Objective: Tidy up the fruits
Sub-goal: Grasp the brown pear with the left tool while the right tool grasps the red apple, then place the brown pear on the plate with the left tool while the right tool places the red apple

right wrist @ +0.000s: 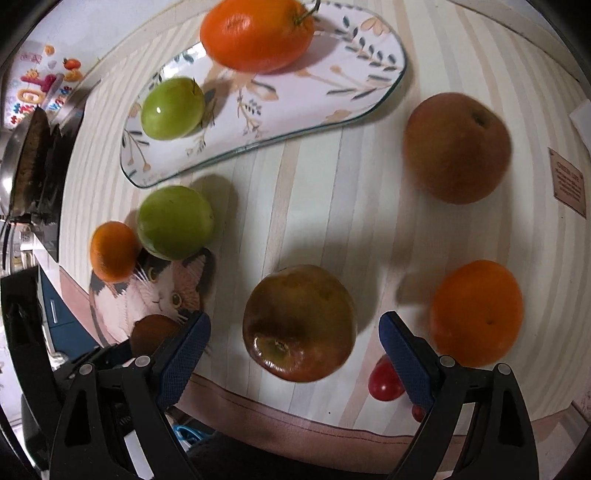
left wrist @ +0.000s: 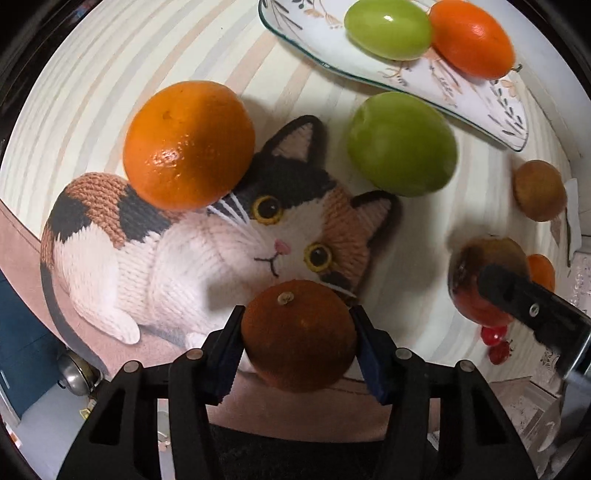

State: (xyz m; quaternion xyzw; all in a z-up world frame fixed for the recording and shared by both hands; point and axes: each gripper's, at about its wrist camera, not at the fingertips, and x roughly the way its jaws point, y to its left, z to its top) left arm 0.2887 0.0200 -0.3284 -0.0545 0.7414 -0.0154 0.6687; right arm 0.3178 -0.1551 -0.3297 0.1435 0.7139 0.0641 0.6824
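The left gripper (left wrist: 298, 334) pinches a dark orange (left wrist: 298, 334) between its blue pads, both pressing its sides. Just beyond lies a knitted cat mat (left wrist: 192, 254) on the striped tablecloth (left wrist: 110, 92). A brighter orange (left wrist: 189, 146) rests on the mat's far left edge, and a green fruit (left wrist: 402, 144) sits beside the cat's ear, ahead to the right. Farthest ahead, a patterned plate (left wrist: 476, 99) carries another green fruit (left wrist: 388, 29) and an orange tomato (left wrist: 472, 38).

The right gripper (right wrist: 295, 341) stands spread wide, its pads on either side of a brownish-red apple (right wrist: 298, 323) without touching it. A red cherry tomato (right wrist: 384, 380) lies by the right finger, with an orange (right wrist: 476, 308) just outside it. A brown pear (right wrist: 457, 147) sits farther ahead to the right.
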